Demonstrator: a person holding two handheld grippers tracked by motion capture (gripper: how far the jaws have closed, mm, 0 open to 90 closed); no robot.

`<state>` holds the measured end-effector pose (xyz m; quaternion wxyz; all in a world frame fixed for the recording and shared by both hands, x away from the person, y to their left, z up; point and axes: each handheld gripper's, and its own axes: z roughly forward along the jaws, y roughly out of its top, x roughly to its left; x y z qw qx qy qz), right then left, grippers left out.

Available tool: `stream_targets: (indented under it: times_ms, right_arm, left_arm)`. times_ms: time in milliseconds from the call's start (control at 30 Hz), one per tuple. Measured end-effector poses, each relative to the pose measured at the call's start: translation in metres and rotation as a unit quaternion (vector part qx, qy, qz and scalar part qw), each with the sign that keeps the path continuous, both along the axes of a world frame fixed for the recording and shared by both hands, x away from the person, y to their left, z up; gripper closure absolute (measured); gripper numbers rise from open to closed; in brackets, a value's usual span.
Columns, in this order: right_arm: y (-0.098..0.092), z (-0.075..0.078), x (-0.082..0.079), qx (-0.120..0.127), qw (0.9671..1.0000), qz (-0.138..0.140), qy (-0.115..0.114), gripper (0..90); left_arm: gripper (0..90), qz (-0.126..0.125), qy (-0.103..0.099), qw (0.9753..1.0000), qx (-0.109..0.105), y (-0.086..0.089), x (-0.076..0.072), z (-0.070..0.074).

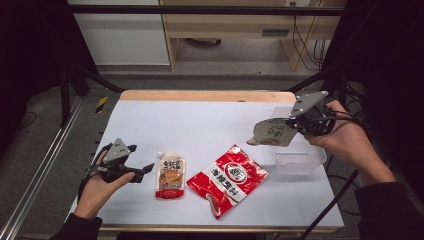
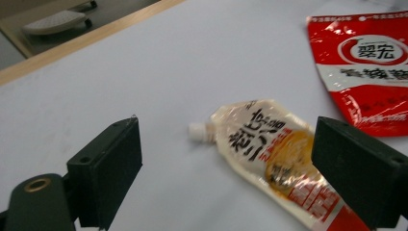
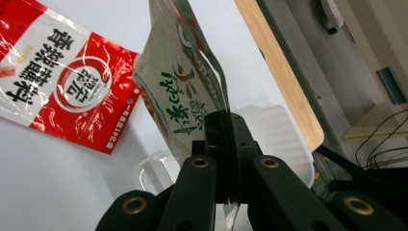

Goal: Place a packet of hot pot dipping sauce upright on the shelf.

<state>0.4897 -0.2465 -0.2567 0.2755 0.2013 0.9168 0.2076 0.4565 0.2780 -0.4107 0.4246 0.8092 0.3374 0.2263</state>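
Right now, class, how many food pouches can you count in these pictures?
3. A spouted pouch lies on the table near the left gripper; a red pouch lies beside it; the right gripper holds a grey-green pouch above the clear container.

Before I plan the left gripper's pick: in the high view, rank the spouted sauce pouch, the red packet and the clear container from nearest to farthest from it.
1. Spouted sauce pouch, just beside the left gripper.
2. Red packet, mid-table.
3. Clear container, far side, under the right gripper.
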Motion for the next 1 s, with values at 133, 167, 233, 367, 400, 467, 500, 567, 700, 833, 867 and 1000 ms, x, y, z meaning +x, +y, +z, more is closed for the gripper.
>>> stream_targets:
  times_ms: [133,167,233,367,400,467,500,567,700,833,867,1000]
  right_arm:
    - [-0.014,-0.002,-0.002,-0.001,0.9999,-0.013,0.005,90.0]
    - [-0.018,-0.003,-0.003,-0.001,0.9999,-0.014,0.006,90.0]
    - [-0.024,-0.004,-0.006,-0.003,0.9998,-0.019,0.008,90.0]
    - [-0.033,-0.005,-0.010,-0.004,0.9997,-0.023,0.010,90.0]
    - [-0.039,-0.006,-0.014,-0.002,0.9996,-0.026,0.011,90.0]
    - [-0.044,-0.007,-0.016,-0.001,0.9995,-0.028,0.013,90.0]
    - [-0.047,-0.007,-0.017,-0.002,0.9995,-0.029,0.014,90.0]
    - [-0.051,-0.008,-0.019,-0.001,0.9994,-0.031,0.016,90.0]
    - [-0.062,-0.013,-0.020,0.001,0.9992,-0.033,0.023,90.0]
    - [-0.068,-0.016,-0.021,-0.008,0.9991,-0.031,0.030,90.0]
    - [-0.069,-0.016,-0.021,-0.007,0.9991,-0.031,0.030,90.0]
    - [-0.074,-0.017,-0.022,-0.002,0.9990,-0.032,0.033,90.0]
  left_arm:
    - [9.0,0.011,0.002,0.9999,-0.003,0.016,-0.003,-0.009]
    - [9.0,0.020,0.000,0.9998,-0.006,0.024,-0.006,-0.014]
    - [8.9,0.024,0.000,0.9997,-0.006,0.027,-0.006,-0.017]
    - [8.5,0.036,0.002,0.9993,-0.009,0.037,-0.008,-0.024]
    - [8.5,0.042,0.001,0.9990,-0.013,0.039,-0.009,-0.027]
    - [8.5,0.046,-0.001,0.9989,-0.014,0.040,-0.009,-0.029]
    - [8.5,0.047,-0.001,0.9988,-0.013,0.041,-0.009,-0.030]
    - [8.4,0.051,-0.003,0.9987,-0.008,0.042,-0.010,-0.033]
    - [7.7,0.055,-0.011,0.9984,0.005,0.039,-0.011,-0.034]
    - [7.6,0.052,-0.018,0.9985,0.004,0.040,-0.011,-0.033]
    - [7.4,0.053,-0.020,0.9984,0.007,0.040,-0.011,-0.033]
    - [7.2,0.058,-0.020,0.9981,0.000,0.042,-0.010,-0.033]
